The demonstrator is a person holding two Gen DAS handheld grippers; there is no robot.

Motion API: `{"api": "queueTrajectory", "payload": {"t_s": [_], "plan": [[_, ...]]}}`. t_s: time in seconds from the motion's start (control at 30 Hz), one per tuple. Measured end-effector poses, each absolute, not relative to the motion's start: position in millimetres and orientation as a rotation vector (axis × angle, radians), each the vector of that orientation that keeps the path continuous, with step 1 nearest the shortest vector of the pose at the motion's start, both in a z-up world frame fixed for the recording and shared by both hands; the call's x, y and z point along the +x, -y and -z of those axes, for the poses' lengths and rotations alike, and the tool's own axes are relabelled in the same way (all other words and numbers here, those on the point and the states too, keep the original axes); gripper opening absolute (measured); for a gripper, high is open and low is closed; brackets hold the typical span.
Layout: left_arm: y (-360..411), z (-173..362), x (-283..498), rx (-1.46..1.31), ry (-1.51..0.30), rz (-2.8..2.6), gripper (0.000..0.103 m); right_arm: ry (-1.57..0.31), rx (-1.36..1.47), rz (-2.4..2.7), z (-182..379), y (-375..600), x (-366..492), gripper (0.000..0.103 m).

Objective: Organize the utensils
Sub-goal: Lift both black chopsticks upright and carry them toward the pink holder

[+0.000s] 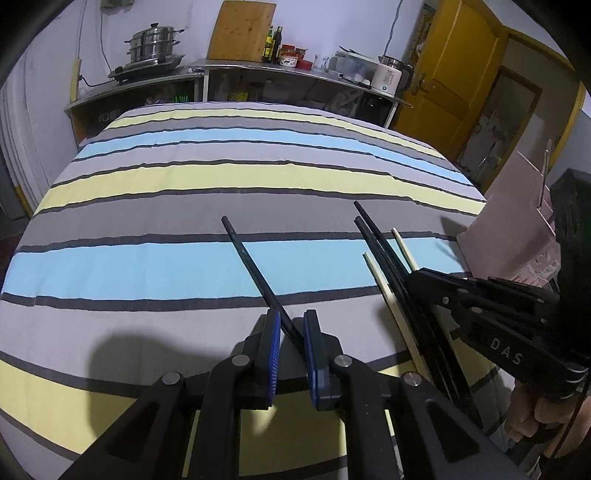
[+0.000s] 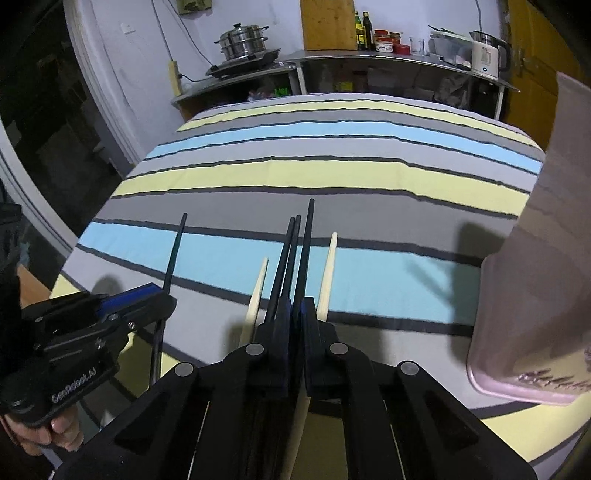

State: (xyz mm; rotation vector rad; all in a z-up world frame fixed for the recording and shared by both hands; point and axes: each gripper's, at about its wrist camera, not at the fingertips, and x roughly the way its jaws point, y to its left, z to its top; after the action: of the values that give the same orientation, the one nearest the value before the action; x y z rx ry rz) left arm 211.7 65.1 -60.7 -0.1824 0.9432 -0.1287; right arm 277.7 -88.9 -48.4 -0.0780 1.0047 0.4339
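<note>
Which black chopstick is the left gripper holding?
The lone black chopstick clamped in the left gripper, apart from the black-and-pale chopstick bundle by the right gripper.

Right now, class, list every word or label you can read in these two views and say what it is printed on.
"DAS": on the right claw's black body.
"GenRobot.AI": on the left claw's black body.
Raised lettering on the pink box: too blurred to read.
Labels on the bottles and kettle: too small.
</note>
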Motion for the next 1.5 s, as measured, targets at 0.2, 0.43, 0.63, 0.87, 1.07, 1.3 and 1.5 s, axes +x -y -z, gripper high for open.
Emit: {"api": "queueTrajectory", "payload": {"t_s": [0.2, 0.43, 0.63, 0.87, 1.07, 1.3, 1.5], "plan": [[-76.1, 61.6, 220.4, -0.297, -0.972, 0.125, 0.013, -1.025, -0.123, -0.416, 50.6, 83.8, 282.8, 0.008], [-72.1, 60.9, 232.8, -0.300, -0.987, 0.084, 0.013, -1.034, -0.129, -0.404, 51.4, 80.3, 292.2, 0.008], [-59.3, 59.7, 240.5, -0.199, -0.979, 0.053, 0.011, -1.032, -0.143, -0.402, 51.5, 76.5, 297.2, 0.007], [-69.2, 55.3, 238.0, -0.261, -0.979, 0.076, 0.005, -1.026, -0.084, -0.420, 44.9, 85.7, 287.9, 0.005], [-68.7, 30.7, 220.6, -0.265, -0.928, 0.116, 0.005, -0.978, -0.041, -0.449, 22.6, 95.6, 271.0, 0.005], [-65.6, -10.4, 198.0, -0.261, -0.853, 0.176, 0.005, -0.898, 0.017, -0.488, -15.6, 108.1, 253.1, 0.005], [-58.2, -46.7, 179.7, -0.252, -0.791, 0.235, 0.005, -0.825, 0.035, -0.510, -49.5, 114.7, 234.9, 0.005]]}}
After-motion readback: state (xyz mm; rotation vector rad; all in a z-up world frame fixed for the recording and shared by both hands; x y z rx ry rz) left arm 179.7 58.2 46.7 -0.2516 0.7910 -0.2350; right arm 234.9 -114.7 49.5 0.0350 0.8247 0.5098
